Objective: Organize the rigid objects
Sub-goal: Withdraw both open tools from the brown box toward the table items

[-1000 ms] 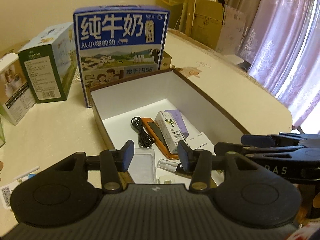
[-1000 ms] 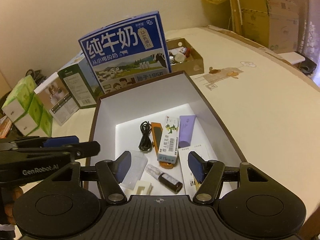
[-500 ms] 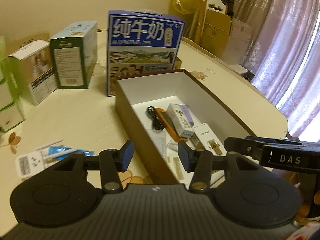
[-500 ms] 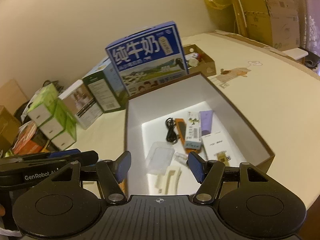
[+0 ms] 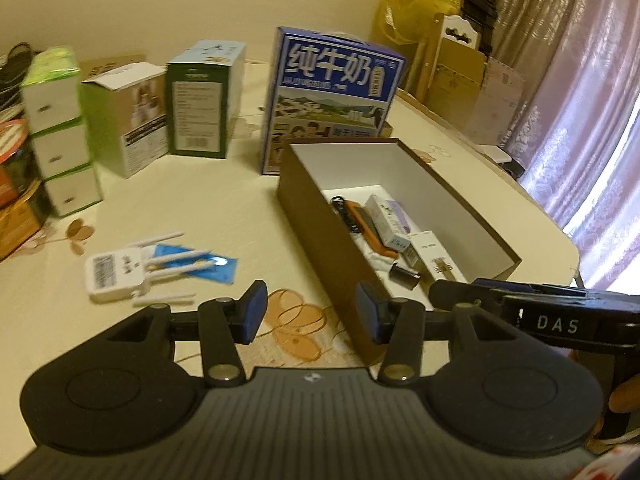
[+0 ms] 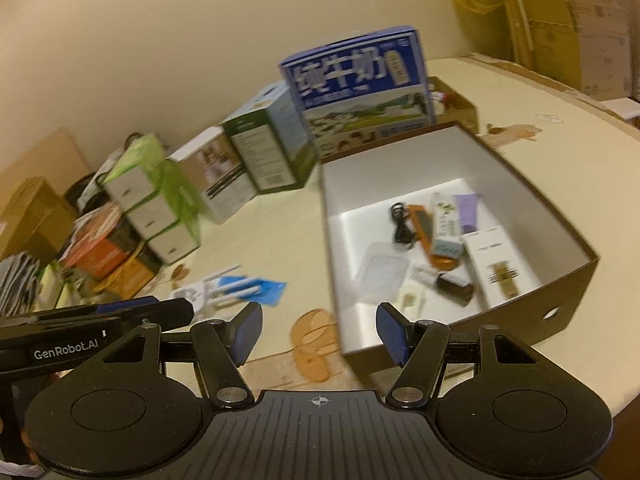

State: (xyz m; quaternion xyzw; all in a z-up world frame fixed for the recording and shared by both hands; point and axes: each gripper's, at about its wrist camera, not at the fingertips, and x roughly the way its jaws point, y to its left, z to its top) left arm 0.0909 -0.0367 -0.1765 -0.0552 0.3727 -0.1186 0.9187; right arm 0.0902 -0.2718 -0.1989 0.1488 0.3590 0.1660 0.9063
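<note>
Brown on the outside and white within, the open box (image 5: 320, 216) sits on the cream desk (image 5: 200, 208) ahead and to the right of the left tongs (image 5: 308, 312), its long axis running away from them toward the blue milk carton (image 5: 332, 92) standing at its far end. Seen from the right tongs (image 6: 318, 330), the same box (image 6: 568, 276) lies ahead and slightly right, its near corner just past the right pad.

Inside, a coiled black cable (image 6: 400, 224), an orange flat device (image 6: 430, 236), a narrow white carton (image 6: 446, 224) and a lilac tube (image 6: 467, 210) lie side by side, all lengthwise along the box. Nearer the tongs are a clear plastic case (image 6: 380, 268), a small dark bottle (image 6: 456, 286) lying crosswise, and a white box with a gold mark (image 6: 498, 264).

Ahead and left of the left tongs, a white router (image 5: 116, 276) lies flat on the desk, its antennas pointing right across a blue packet (image 5: 200, 264). Farther off to the left stands a row of green and white cartons (image 5: 200, 96).

Both tongs are spread with nothing between their blue pads. The right tongs show at the right edge of the left view, beside the box's near end; the left tongs show at the left edge of the right view.
</note>
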